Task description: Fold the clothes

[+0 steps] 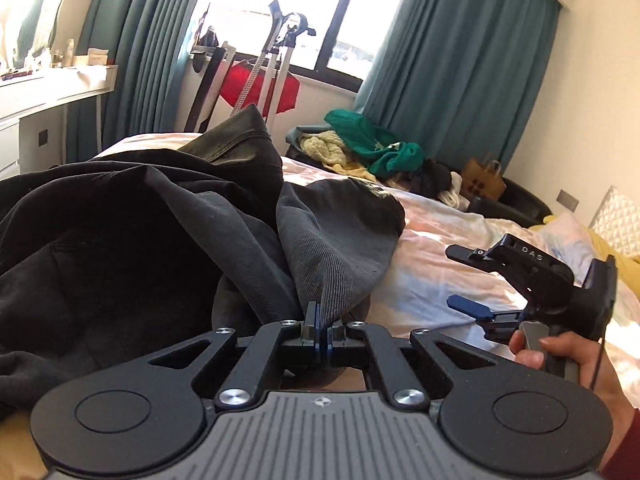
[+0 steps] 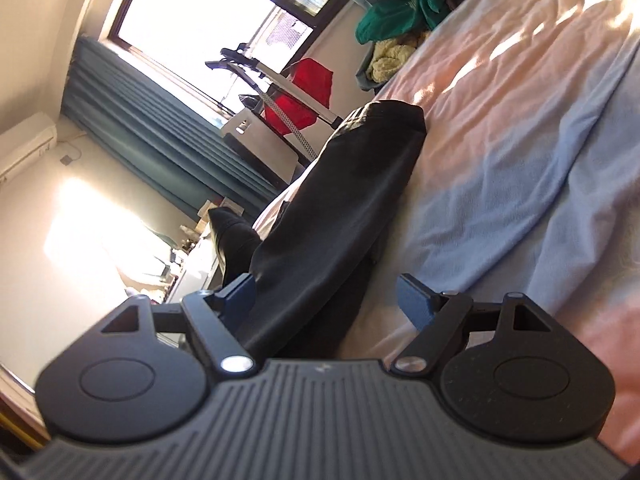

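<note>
Left gripper [image 1: 320, 322]: jaws closed tight, pinching a fold of the dark grey-black denim garment [image 1: 160, 216], which rises bunched from the jaws over the pale pink-and-blue bedsheet [image 1: 432, 248]. Right gripper [image 2: 326, 300]: jaws spread wide, gripping nothing; the garment [image 2: 344, 200] lies between them, its long axis running away toward the teal curtains [image 2: 160, 128].

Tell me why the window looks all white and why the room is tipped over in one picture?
Left wrist view: the window is blown out by sunlight; the black garment, pinched in the left claw, stays dark. Right wrist view: the camera is rolled sideways, so the bed slants; the open right claw looks slightly blurred.
</note>
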A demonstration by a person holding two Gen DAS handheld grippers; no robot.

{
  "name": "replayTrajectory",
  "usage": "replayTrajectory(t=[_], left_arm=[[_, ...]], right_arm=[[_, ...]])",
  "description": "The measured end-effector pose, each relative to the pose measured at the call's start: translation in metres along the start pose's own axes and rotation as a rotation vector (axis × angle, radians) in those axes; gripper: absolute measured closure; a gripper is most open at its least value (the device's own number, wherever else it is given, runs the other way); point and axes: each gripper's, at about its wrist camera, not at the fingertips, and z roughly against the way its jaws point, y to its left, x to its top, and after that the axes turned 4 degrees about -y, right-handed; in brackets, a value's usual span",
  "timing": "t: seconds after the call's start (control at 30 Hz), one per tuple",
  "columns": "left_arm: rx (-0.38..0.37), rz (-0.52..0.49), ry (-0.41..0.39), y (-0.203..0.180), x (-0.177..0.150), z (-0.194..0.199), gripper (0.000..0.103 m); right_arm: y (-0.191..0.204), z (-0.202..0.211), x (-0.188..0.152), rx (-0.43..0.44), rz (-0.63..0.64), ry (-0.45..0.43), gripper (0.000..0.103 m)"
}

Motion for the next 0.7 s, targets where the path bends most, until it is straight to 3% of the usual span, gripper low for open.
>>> replayTrajectory(t=[0.07,0.2,0.37,0.5,0.6,0.7], left_arm=[[0.019,0.037,-0.008,0.008,0.001,0.000,0.100],[0.046,0.112,-0.016,0.024,0.006,-0.002,0.100],[0.042,0.136,-0.048,0.033,0.015,-0.008,0.100],[0.020,0.129,-0.054,0.037,0.017,-0.013,0.100],[0.002,0.089,-0.051,0.034,0.014,-0.015,0.101],[-0.045,0.033,-0.048,0.019,0.008,-0.011,0.101]], right_arm=[[-0.020,-0.026,0.017,-0.020,-0.098,0.012,0.033],[-0.041,-0.080,0.032,-0.001,-0.159,0.016,0.033],[-0.032,-0.144,0.042,-0.027,-0.100,0.015,0.038],[-0.030,-0.179,0.058,-0.156,-0.094,-0.016,0.094],[-0.024,-0.173,0.075,-0.192,-0.061,-0.090,0.097],[-0.017,-0.136,0.094,-0.182,-0.057,-0.189,0.097]])
